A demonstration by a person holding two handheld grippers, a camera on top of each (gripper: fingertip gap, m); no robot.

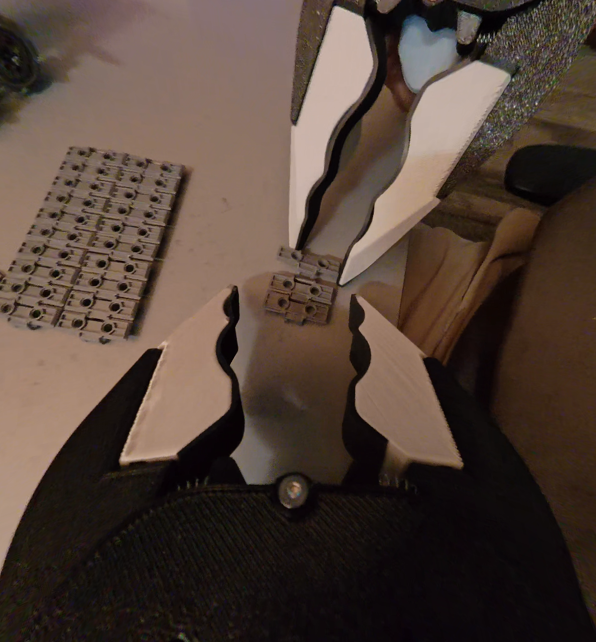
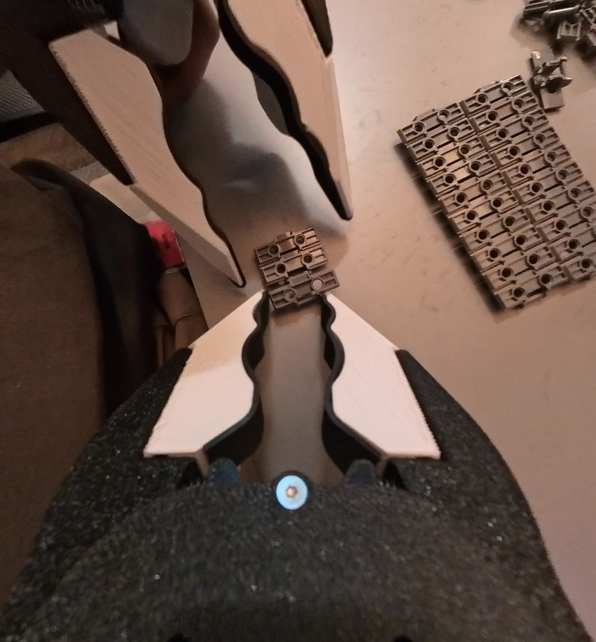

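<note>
The right gripper, white-fingered with black wavy pads, pinches the near end of a small strip of grey linked plastic pieces that lies flat on the pale table; its jaws stand narrowly apart, closed onto the strip's last piece. Facing it across the strip, the left gripper is spread wide and holds nothing, its two tips flanking the strip's opposite end without touching it. In the left wrist view the right gripper comes in from the far side, its fingertips at the strip's last row. In the right wrist view the left gripper reaches down from above the strip, fingers parted. The strip sits close to the table's edge. Well away from the strip, toward the table's middle, lies a large grey mat of the same linked pieces, several columns wide. A single loose piece rests just at a far corner of the mat, and beyond that a heap of loose pieces sits at the frame's edge. Past the table edge nearest the strip, a dark chair armrest shows.
</note>
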